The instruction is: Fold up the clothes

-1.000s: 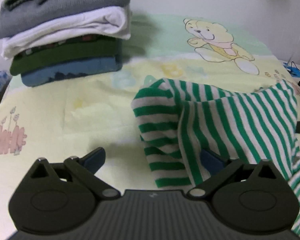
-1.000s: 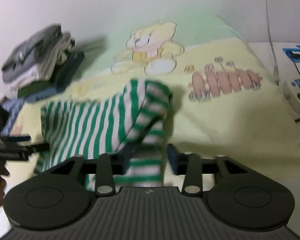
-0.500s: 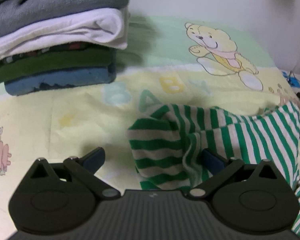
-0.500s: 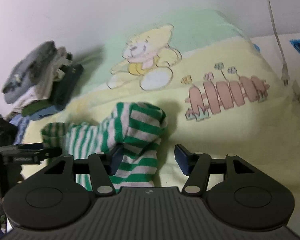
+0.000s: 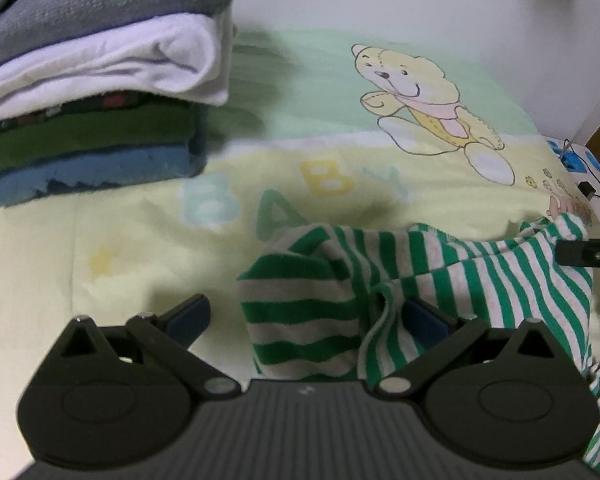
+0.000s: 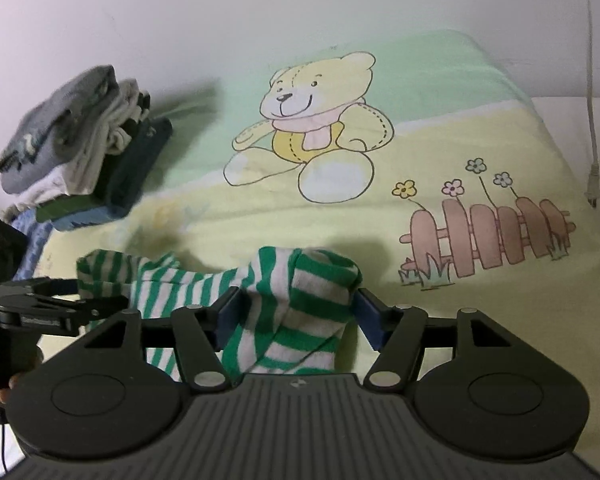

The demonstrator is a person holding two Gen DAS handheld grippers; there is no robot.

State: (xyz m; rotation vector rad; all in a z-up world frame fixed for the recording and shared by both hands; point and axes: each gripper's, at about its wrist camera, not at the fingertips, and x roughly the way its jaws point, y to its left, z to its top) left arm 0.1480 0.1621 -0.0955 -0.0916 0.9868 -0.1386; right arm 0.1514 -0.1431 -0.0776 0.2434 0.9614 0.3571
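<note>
A green-and-white striped garment point(image 5: 480, 276) lies bunched on the yellow baby blanket point(image 5: 140, 248). In the left wrist view my left gripper point(image 5: 306, 314) stands wide open. One end of the garment rests between its fingers and drapes against the right pad. In the right wrist view the other end point(image 6: 300, 300) sits as a rounded bunch between the fingers of my right gripper point(image 6: 298, 312). Those jaws are opening and the cloth sags loose on the blanket. My left gripper point(image 6: 102, 293) shows at the far left, a hand behind it.
A stack of folded clothes point(image 5: 100, 80), grey on top and blue at the bottom, stands at the back left against the wall point(image 6: 260, 8). A white cable with a plug point(image 6: 592, 184) lies off the blanket's right edge. A bear print point(image 6: 308, 128) fills the blanket's far part.
The striped garment has sunk from hanging stretched between the grippers to lying bunched on the blanket. The right jaws have widened around it. The left view has closed in on the folded stack.
</note>
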